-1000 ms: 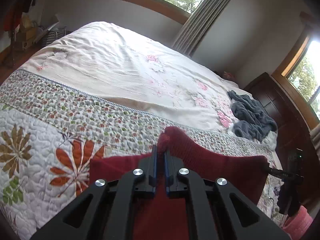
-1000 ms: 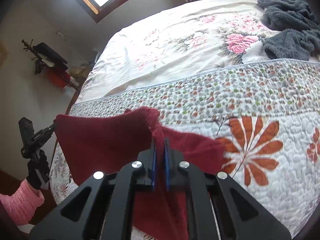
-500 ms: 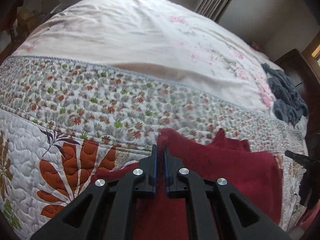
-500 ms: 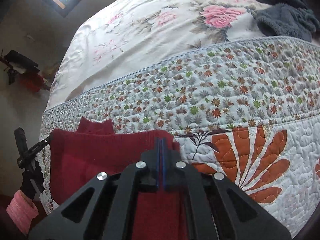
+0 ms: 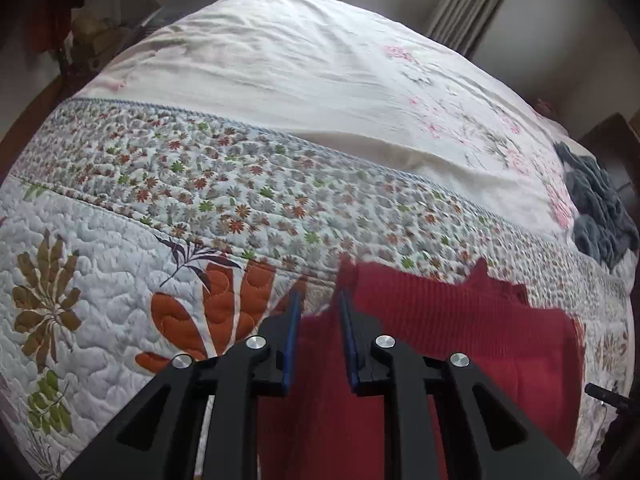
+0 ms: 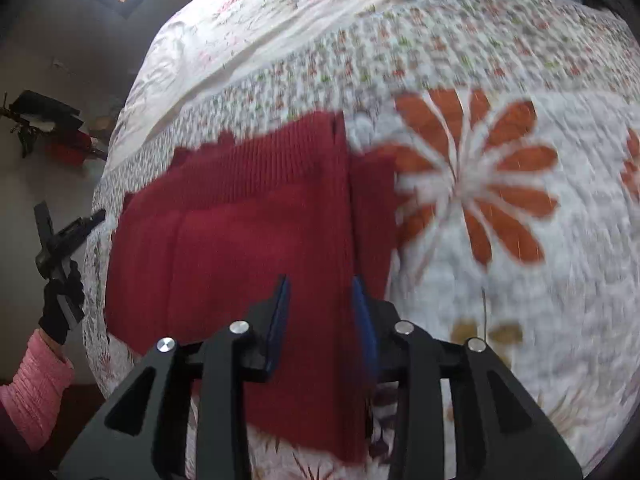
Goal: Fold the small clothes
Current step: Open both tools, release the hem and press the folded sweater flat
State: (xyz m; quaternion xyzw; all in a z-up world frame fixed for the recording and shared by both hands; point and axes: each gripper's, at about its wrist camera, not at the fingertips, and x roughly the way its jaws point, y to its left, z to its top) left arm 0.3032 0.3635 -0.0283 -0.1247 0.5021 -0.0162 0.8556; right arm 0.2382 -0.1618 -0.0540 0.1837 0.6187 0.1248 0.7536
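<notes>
A dark red knitted garment [image 5: 460,320] lies flat on the quilted bedspread [image 5: 120,248], folded over with a ribbed edge along its far side. My left gripper [image 5: 319,300] is open just above its left far corner, blue-lined fingers apart, nothing between them. In the right wrist view the same red garment [image 6: 248,232] spreads under my right gripper [image 6: 319,292], which is open too and hovers over its right side. The left gripper [image 6: 64,236] shows there at the far left, held by a gloved hand with a pink sleeve [image 6: 34,384]. That view is motion-blurred.
A grey fleece garment [image 5: 600,208] lies crumpled at the bed's far right. The cream floral sheet [image 5: 320,72] covers the far half of the bed. Dark wooden furniture [image 5: 616,144] stands at the right; clutter sits on the floor at the far left [image 5: 88,36].
Both grippers have gone from shut on the red garment to open. The garment dropped from its lifted hold and now lies flat. The right gripper has pulled back and up.
</notes>
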